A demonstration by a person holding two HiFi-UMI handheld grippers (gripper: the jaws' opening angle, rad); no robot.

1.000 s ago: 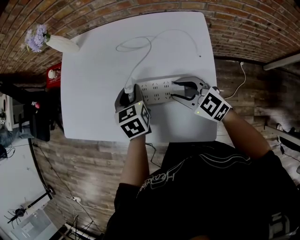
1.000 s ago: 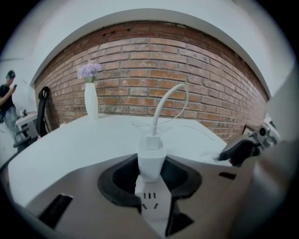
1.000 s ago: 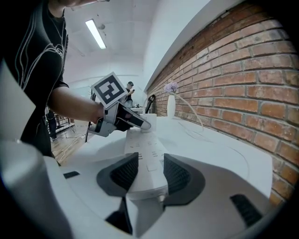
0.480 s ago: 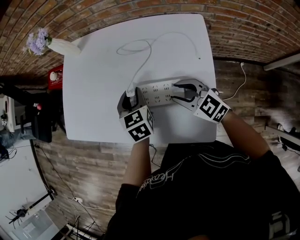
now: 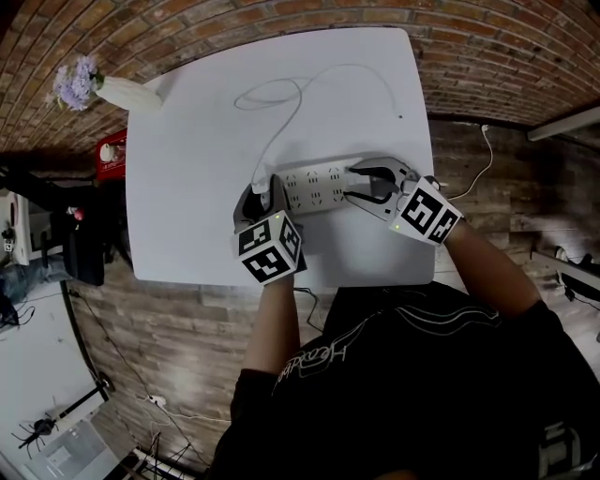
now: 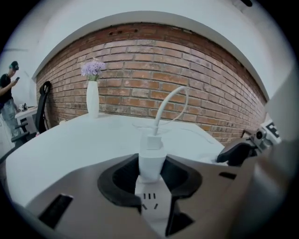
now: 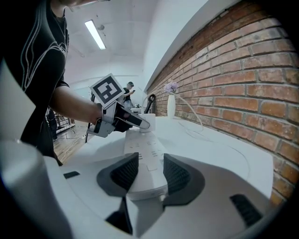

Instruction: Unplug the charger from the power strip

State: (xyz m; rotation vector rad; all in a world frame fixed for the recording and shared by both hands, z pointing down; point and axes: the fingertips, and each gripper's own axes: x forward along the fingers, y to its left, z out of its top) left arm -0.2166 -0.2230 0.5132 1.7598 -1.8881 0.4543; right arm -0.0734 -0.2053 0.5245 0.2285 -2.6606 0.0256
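Head view: white table (image 5: 187,141), brick wall (image 5: 234,23) beyond. Vase (image 5: 122,89) far-left corner, cable (image 5: 281,122) looped mid-table. L gripper (image 6: 152,176) clamped on charger (image 6: 152,158), plugged in strip (image 5: 314,185); R gripper (image 7: 145,175) clamps strip's other end.

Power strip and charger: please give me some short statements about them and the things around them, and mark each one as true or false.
1. The charger is plugged into the power strip. True.
2. The right gripper is closed on the charger. False: it grips one end of the power strip. The left gripper is the one closed on the charger.
3. A vase with purple flowers stands at a corner of the table. True.
4. The charger's cable hangs down to the floor. False: it loops across the table top.
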